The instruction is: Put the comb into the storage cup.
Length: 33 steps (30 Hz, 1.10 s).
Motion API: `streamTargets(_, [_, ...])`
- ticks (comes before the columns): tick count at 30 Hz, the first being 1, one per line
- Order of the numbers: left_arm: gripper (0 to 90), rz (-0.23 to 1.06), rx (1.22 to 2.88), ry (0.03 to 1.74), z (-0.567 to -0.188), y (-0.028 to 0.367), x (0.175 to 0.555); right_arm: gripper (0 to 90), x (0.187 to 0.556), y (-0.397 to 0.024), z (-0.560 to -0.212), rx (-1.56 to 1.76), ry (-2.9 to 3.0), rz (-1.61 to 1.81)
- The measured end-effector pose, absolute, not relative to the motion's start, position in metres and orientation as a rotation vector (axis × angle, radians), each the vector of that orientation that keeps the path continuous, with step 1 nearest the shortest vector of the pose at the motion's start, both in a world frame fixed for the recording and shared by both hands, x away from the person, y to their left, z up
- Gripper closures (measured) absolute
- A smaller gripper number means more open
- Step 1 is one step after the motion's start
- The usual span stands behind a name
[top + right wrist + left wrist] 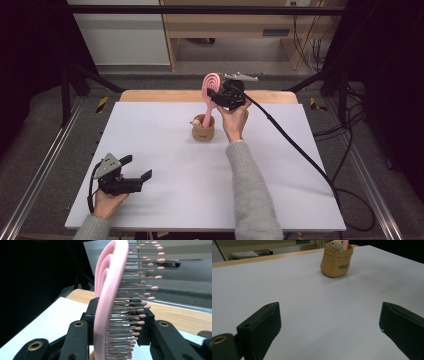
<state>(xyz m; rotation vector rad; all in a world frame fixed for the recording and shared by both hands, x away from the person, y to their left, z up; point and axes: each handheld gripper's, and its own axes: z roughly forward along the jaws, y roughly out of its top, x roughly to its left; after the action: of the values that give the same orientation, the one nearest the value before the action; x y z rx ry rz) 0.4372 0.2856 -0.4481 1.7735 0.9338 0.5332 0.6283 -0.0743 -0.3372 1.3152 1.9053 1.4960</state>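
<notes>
A pink hairbrush (212, 82) stands upright with its handle down in a small tan pouch-shaped holder (203, 131) at the table's far middle. My right gripper (216, 95) is shut on the brush head from the right. In the right gripper view the brush (110, 290) fills the gap between the jaws, back against one jaw and bristles toward the other, with my right gripper (118, 322) clamped on it. My left gripper (137, 167) rests low near the front left, open with nothing in it. Beyond my left gripper (330, 312), the holder (336, 263) carries a little bear figure (336, 244).
The white table top (150, 130) has a wooden strip (160, 96) along its far edge. Black frame rails run down both sides. The right gripper's cable (300, 150) trails across the table's right part and off its edge.
</notes>
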Motion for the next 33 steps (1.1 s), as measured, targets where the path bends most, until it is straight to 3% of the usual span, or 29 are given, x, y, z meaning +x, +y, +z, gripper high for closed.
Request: streamTargets(33, [3.9,0.533,1.779,0.933,-0.448,0.285,0.437,63.2,0.631,-0.079,-0.364,1.407,1.903,1.518])
